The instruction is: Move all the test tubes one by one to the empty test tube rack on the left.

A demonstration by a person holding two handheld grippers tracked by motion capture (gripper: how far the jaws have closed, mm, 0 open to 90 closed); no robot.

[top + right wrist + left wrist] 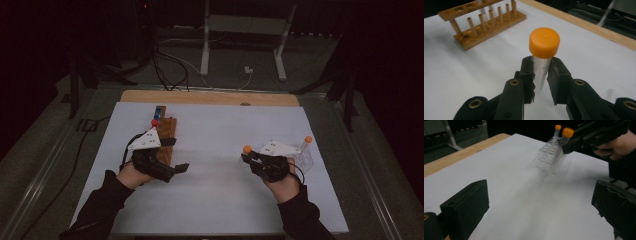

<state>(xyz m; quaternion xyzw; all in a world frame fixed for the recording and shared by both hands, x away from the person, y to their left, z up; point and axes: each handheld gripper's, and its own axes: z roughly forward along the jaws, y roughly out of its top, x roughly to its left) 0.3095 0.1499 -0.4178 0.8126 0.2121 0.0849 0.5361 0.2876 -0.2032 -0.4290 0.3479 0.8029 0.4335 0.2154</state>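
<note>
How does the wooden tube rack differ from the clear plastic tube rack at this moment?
The brown wooden tube rack lies by the left claw and holds tubes with red and blue caps; the clear plastic tube rack lies by the right claw and holds one orange-capped tube. The wooden rack is opaque with dowel posts; the plastic one is see-through with a grid. Both rest on the white table sheet.

Clear rack point(547, 157) blurred in left gripper view; tube point(541, 72) bottom hidden behind right gripper point(541, 82) pads; wooden rack point(484, 21) cut off at top.
</note>
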